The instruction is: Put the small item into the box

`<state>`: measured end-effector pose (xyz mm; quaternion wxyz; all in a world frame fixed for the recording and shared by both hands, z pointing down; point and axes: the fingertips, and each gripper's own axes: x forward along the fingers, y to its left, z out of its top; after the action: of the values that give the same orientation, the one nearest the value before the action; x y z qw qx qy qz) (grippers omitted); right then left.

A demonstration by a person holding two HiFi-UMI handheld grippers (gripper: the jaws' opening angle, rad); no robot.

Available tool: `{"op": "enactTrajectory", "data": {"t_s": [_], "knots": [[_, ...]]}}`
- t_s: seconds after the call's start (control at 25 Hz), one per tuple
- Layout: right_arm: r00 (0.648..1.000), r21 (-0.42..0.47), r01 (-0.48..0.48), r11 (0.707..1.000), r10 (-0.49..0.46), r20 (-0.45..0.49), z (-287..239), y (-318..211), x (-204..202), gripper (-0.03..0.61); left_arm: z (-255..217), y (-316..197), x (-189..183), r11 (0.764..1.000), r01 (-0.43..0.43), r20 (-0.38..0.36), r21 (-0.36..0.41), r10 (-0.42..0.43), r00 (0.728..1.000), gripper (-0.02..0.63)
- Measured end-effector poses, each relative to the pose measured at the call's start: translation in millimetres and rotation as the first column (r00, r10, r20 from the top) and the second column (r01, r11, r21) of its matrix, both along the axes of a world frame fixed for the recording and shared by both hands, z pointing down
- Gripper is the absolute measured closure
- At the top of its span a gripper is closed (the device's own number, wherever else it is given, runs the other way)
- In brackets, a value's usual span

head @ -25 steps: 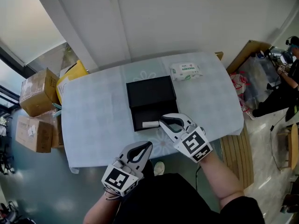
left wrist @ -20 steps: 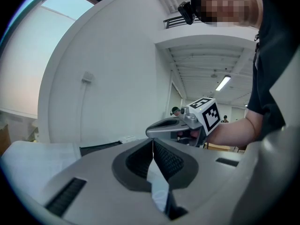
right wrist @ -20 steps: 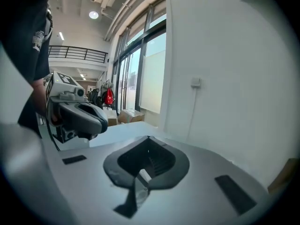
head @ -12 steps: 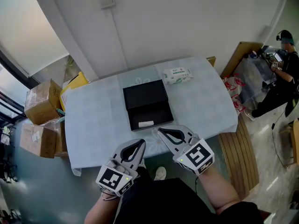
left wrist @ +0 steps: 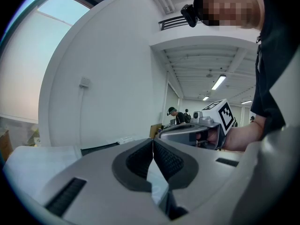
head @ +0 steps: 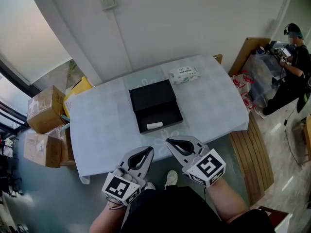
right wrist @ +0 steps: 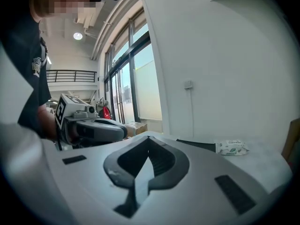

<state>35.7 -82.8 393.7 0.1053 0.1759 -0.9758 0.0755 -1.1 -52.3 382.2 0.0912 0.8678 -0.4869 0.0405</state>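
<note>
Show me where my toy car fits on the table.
The table is bare left of the black box, out to the edge, and right of it, nearer than the wipes pack. The middle is crowded: the box holds a white item.

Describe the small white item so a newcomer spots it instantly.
On the cloth-covered table, an open black box sits mid-table. The small white item lies inside its near half, the only pale thing there; the wipes pack lies outside.

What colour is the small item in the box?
The small item is white, in the black box; clearest in head view.
</note>
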Motion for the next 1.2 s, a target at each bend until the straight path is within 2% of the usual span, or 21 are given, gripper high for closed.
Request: {"op": "enactTrajectory", "data": {"t_s": [0.4, 0.88, 1.2], "knots": [[0.997, -0.041, -0.080, 0.996, 0.080, 0.021, -3, 50, -14, 0.569, -7, 38, -18, 0.997, -0.073, -0.010, 0.006, 0.073, 0.997, 0.604], [0.992, -0.053, -0.126, 0.991, 0.126, 0.002, 2, 99, -28, 0.569, 0, 82, -33, 0.994, -0.106, -0.047, 0.009, 0.107, 0.993, 0.604], [0.990, -0.050, -0.144, 0.988, 0.144, -0.003, 2, 112, -28, 0.569, 0, 91, -35, 0.992, -0.123, -0.056, 0.014, 0.124, 0.991, 0.604]]}}
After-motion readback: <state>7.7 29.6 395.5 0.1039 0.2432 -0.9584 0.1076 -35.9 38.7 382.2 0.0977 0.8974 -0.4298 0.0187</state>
